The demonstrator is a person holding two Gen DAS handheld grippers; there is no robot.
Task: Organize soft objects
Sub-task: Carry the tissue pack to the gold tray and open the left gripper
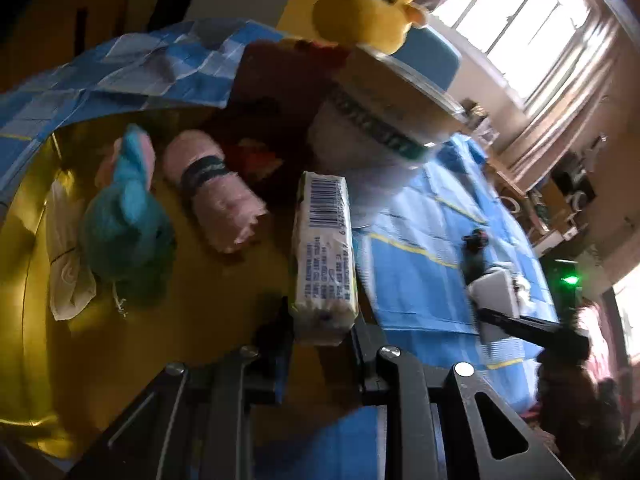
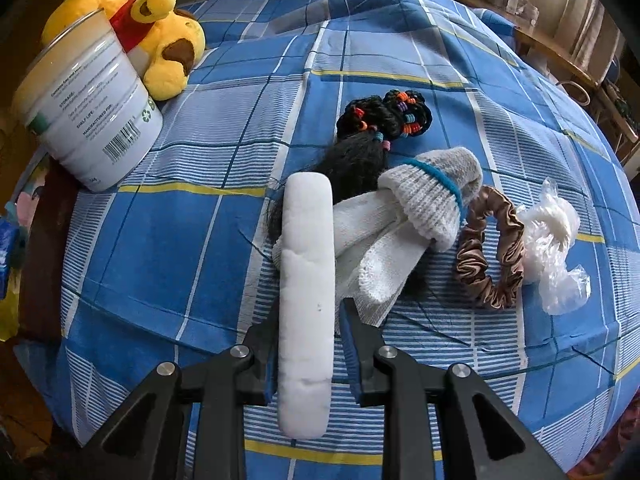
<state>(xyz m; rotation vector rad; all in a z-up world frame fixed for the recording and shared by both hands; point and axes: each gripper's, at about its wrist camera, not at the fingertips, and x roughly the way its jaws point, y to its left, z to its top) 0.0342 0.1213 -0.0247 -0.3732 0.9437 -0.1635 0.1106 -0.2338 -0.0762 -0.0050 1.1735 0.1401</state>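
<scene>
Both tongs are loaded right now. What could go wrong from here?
1. The left tongs grip the wrapped tissue pack only at its near end; it may pivot or slip out.
2. That pack sits close to the white tin; a swing might knock the tin, which looks tilted against the yellow plush.
3. The right tongs pinch the long white pad beside the socks and black hairpiece; loose strands could snag.

L gripper (image 1: 320, 332) angled downward, view rolled; jaws nearly closed, pinching a wrapped packet (image 1: 322, 248) at its near end. R gripper (image 2: 308, 344) pitched steeply down, jaws nearly closed, clamping a white pad (image 2: 306, 292) mid-length.
</scene>
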